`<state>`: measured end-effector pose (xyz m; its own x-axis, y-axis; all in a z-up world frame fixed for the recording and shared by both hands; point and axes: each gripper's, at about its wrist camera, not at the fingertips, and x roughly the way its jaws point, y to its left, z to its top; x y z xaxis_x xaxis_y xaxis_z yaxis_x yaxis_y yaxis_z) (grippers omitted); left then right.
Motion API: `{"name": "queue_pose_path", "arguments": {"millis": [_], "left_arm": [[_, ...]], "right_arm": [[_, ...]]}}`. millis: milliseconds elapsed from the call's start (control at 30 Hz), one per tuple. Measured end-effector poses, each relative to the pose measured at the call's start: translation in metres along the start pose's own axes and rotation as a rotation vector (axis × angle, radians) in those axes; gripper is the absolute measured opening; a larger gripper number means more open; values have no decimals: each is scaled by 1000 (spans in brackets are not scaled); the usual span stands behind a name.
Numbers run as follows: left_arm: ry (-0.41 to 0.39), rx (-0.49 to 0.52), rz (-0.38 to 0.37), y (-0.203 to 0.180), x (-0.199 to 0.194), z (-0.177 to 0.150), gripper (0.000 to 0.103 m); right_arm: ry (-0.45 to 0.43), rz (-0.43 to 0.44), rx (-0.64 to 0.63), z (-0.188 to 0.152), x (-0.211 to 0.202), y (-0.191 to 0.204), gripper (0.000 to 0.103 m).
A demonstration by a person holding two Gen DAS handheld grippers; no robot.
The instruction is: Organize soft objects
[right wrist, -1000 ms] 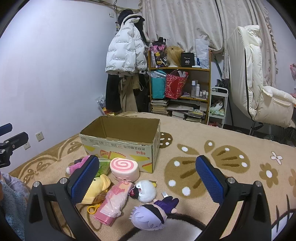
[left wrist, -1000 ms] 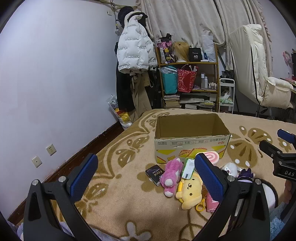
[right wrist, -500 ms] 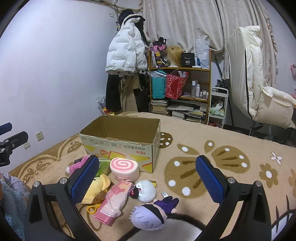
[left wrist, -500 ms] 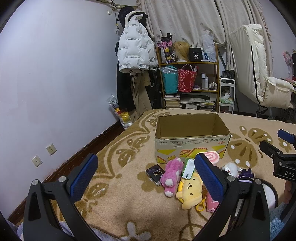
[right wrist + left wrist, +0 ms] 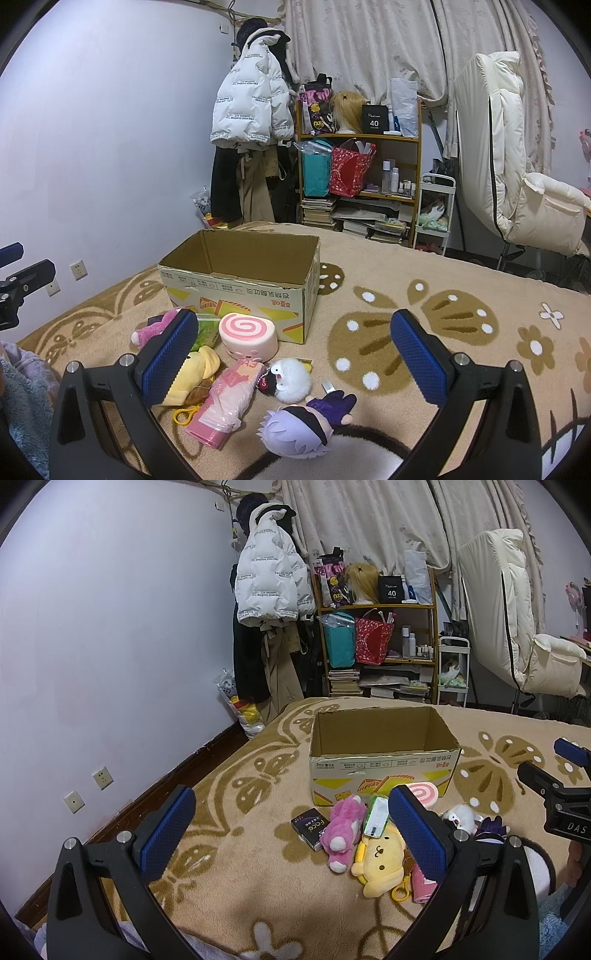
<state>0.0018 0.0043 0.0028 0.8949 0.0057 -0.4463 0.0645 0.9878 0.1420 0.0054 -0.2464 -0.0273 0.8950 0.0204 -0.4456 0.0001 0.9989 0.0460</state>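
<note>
Your left gripper (image 5: 290,834) and right gripper (image 5: 291,356) are both hovering with fingers spread wide, gripping nothing. At twelve o'clock the cardboard box (image 5: 242,284) is sitting open, nothing visible inside. Soft toys are lying before it: pink plush (image 5: 340,830), yellow plush (image 5: 380,860), swirl cushion (image 5: 248,336), white fluffball (image 5: 291,378), purple-haired doll (image 5: 301,428). A dark packet (image 5: 310,827) is lying beside them.

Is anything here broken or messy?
Yes. The toys lie in a jumbled heap in front of the cardboard box, none inside it. The box's front rim is torn and ragged, and its printing is upside down.
</note>
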Motion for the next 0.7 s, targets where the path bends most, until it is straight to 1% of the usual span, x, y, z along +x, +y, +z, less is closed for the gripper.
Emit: {"name": "queue_pose_path", "arguments": {"millis": [700], "left_arm": [[-1,2,1,-1,0,-1,103]], "right_arm": [[4,-2,-3,0,1,0,103]]}}
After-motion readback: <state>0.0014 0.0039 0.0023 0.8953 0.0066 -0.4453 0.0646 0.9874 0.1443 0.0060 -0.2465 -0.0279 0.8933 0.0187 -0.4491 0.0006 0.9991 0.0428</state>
